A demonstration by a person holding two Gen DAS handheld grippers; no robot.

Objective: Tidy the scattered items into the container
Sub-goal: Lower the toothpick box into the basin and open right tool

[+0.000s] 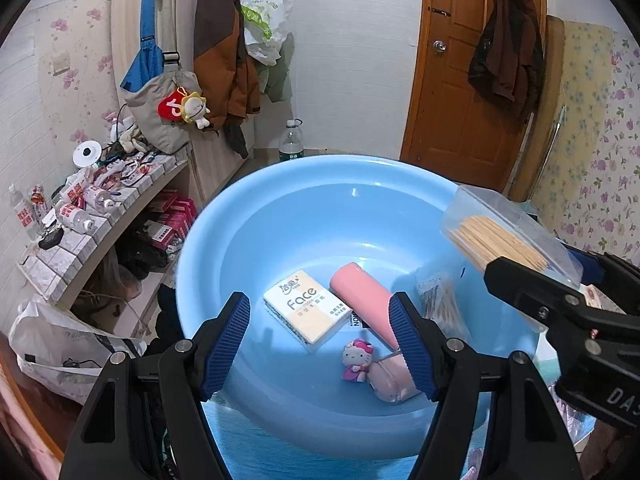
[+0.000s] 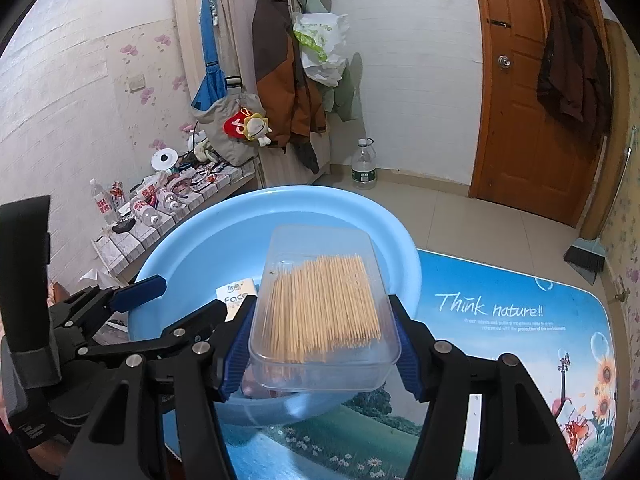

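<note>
A: On the bench point(image 2: 500, 320), a blue basin point(image 1: 280, 208) holds a pink cylinder point(image 1: 362, 300), a tissue pack point(image 1: 306, 308), a pink pouch point(image 1: 390, 380) and a cat figurine point(image 1: 356, 360).

B: The right tool point(image 2: 320, 344) clamps a clear toothpick box point(image 2: 324, 304) above the basin's rim, long axis pointing away. The left tool point(image 1: 320, 340) hangs over the basin, jaws apart, holding nothing.

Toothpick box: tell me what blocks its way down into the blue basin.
Nothing visible does. The clear plastic toothpick box, clamped in the right tongs, hangs over the round blue plastic basin, with only open air beneath.
</note>
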